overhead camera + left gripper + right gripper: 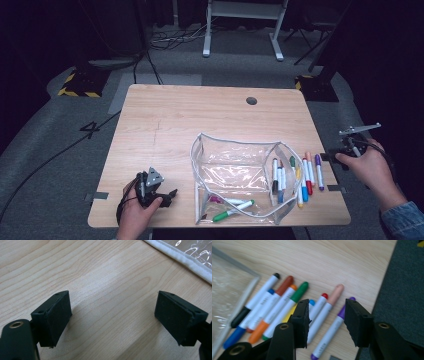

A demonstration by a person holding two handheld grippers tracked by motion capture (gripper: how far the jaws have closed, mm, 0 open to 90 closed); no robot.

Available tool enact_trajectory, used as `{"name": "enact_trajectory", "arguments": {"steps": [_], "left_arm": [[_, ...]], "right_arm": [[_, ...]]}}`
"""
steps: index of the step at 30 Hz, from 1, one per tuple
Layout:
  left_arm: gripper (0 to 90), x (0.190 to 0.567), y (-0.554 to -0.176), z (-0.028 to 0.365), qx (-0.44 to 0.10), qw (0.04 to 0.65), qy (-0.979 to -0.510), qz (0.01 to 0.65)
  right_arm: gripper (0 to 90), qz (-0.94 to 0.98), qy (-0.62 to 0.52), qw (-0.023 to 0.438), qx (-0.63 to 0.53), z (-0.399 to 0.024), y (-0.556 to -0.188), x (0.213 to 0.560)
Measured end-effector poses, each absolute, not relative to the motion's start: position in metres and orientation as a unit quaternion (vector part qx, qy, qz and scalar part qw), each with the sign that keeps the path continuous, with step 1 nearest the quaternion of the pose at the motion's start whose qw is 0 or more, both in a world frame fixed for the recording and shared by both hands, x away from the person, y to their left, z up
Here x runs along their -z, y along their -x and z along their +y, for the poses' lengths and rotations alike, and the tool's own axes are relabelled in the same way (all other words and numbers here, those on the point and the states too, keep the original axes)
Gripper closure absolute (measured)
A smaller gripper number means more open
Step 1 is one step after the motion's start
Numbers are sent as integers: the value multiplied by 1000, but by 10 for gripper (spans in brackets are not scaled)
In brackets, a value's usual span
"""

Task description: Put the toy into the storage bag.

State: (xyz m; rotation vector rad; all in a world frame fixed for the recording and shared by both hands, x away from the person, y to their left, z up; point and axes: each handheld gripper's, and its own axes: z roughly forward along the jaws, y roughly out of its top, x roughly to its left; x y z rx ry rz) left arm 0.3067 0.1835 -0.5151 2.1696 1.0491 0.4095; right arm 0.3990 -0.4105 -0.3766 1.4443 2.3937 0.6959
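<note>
A clear plastic pouch (235,167) with white trim stands open on the wooden table (190,115); a green marker (232,210) and others lie in its front part. Several markers (306,176) lie side by side just right of the pouch. My right gripper (330,157) hovers at the table's right edge beside them. In the right gripper view it (327,302) is open above the peach-capped marker (325,312) and the purple marker (333,331), with nothing gripped. My left gripper (171,196) rests near the front left, open (112,297) over bare wood, beside the pouch's trim (185,260).
A round cable hole (251,100) sits near the table's far edge. Grey tape tabs (336,189) mark the table's side edges. Grey carpet (404,295) lies just beyond the right edge. Cables and a white desk frame (242,20) are on the floor behind.
</note>
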Motion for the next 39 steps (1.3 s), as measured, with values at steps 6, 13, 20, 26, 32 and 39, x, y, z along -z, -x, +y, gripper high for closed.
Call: {"name": "enact_trajectory", "arguments": {"steps": [6, 13, 20, 26, 32, 39], "left_arm": [[133, 515, -309, 184, -154, 342, -835, 403], [133, 515, -309, 184, -154, 342, -835, 403], [133, 515, -309, 184, -154, 342, -835, 403], [133, 515, -309, 184, -154, 342, -835, 403], [134, 515, -309, 183, -156, 343, -833, 405], [134, 515, -309, 183, -156, 343, -833, 405]], "right_arm": [[535, 821, -522, 113, -201, -429, -410, 413], [530, 812, -552, 82, -173, -436, -416, 450], [643, 813, -559, 65, -152, -434, -420, 466], [768, 784, -601, 49, -148, -436, -426, 468], [771, 776, -608, 62, -155, -438, -426, 460], [771, 787, -585, 86, -178, -436, -418, 423]]}}
